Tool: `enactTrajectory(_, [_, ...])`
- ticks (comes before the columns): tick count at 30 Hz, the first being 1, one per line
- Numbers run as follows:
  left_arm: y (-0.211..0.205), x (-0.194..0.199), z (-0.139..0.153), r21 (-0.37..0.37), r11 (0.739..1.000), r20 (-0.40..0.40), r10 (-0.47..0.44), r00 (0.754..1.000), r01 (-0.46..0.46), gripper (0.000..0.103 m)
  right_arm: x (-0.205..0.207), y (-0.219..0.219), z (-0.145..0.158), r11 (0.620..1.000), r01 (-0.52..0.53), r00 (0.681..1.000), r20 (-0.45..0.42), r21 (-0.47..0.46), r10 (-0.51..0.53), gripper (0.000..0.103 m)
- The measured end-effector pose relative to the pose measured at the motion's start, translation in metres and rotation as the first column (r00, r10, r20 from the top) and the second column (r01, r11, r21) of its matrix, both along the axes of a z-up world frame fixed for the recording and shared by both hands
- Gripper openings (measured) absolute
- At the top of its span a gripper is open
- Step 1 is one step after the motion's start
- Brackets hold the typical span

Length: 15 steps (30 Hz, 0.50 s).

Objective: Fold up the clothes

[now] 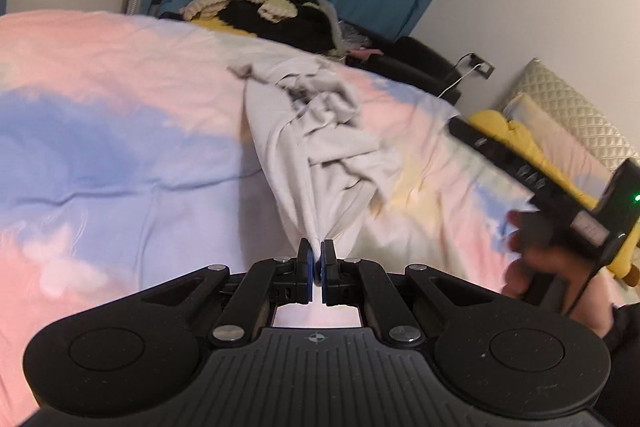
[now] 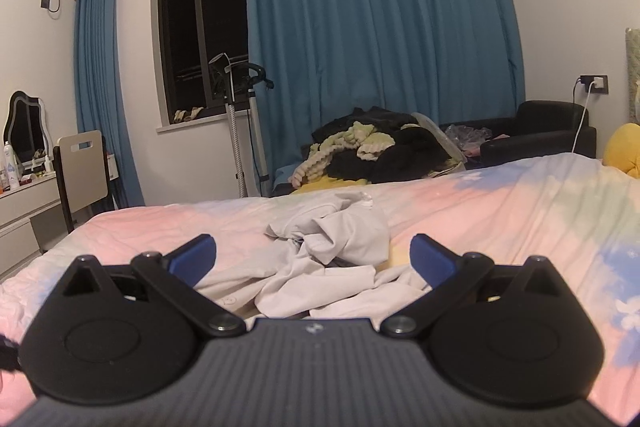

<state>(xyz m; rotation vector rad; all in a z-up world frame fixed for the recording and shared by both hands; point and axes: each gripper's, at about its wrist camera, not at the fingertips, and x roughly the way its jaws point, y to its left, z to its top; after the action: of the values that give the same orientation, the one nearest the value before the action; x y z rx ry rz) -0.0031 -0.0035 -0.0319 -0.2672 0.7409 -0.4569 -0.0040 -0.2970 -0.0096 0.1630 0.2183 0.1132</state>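
Item: pale grey garment (image 1: 320, 131) — crumpled on the bed (image 1: 120, 155), one edge drawn up taut into my left gripper (image 1: 317, 259). The rest lies bunched in folds on the pastel pink-and-blue bedspread, toward the far side.

Left fingers (image 1: 305, 267): pressed together, pinching a tip of the grey cloth between the blue pads.

Right gripper (image 2: 313, 259): I see its fingers (image 2: 192, 257) spread wide, nothing between them, hanging just above the near folds of the same garment (image 2: 332, 239). In the left view it shows as a black body at the right edge, with a hand (image 1: 536, 267) round its grip.

Beyond the bed: a heap of dark and cream clothes (image 2: 372, 147), a black armchair (image 2: 540, 135), teal curtains (image 2: 372, 7) — a dark window (image 2: 200, 27), a garment steamer (image 2: 236, 131). At the head end, a yellow cushion (image 1: 508, 135) and quilted headboard (image 1: 568, 111).
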Motion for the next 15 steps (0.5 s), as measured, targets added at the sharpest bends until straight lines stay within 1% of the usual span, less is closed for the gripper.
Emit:
enactTrajectory(2, [0.005,0.004,0.002,0.005,1.0,-0.005,0.019,1.0,-0.019,0.006,-0.001,-0.003,0.0,1.0,0.013,1.0,-0.001,0.008,-0.013,0.103])
enactTrajectory(4, [0.007,0.002,0.005,0.014,1.0,0.018,0.018,1.0,-0.018,0.007,0.0,-0.006,-0.001,1.0,0.022,1.0,-0.006,0.018,-0.022,0.103])
enactTrajectory(6, [0.003,0.004,0.008,0.042,0.999,0.04,0.009,0.999,-0.01,0.009,0.003,-0.008,-0.003,0.999,0.025,1.0,-0.01,0.032,-0.024,0.103])
enactTrajectory(8, [-0.003,0.005,0.009,0.075,0.997,0.063,0.004,0.998,-0.009,0.018,0.007,-0.007,-0.008,0.999,0.031,0.999,-0.018,0.038,-0.03,0.103])
enactTrajectory(10, [-0.012,0.004,0.009,0.11,0.994,0.089,0.005,0.996,-0.015,0.043,0.014,-0.005,-0.019,0.999,0.028,0.998,-0.054,0.045,-0.026,0.103])
enactTrajectory(11, [-0.015,0.004,0.009,0.12,0.992,0.108,0.01,0.994,-0.023,0.049,0.018,-0.002,-0.026,0.999,0.025,0.997,-0.078,0.049,-0.021,0.103])
enactTrajectory(12, [-0.018,0.004,0.008,0.124,0.992,0.126,0.018,0.992,-0.033,0.058,0.023,0.001,-0.034,0.999,0.02,0.995,-0.103,0.048,-0.015,0.103])
enactTrajectory(13, [-0.02,0.003,0.008,0.128,0.991,0.141,0.023,0.99,-0.041,0.064,0.028,0.006,-0.044,0.999,0.012,0.991,-0.13,0.037,-0.008,0.103])
enactTrajectory(14, [-0.023,0.004,0.007,0.13,0.991,0.148,0.025,0.989,-0.044,0.067,0.033,0.01,-0.053,1.0,0.005,0.988,-0.157,0.026,-0.001,0.103])
enactTrajectory(15, [-0.025,0.005,0.006,0.133,0.99,0.155,0.028,0.988,-0.049,0.072,0.037,0.015,-0.063,1.0,-0.003,0.983,-0.184,0.015,0.006,0.103])
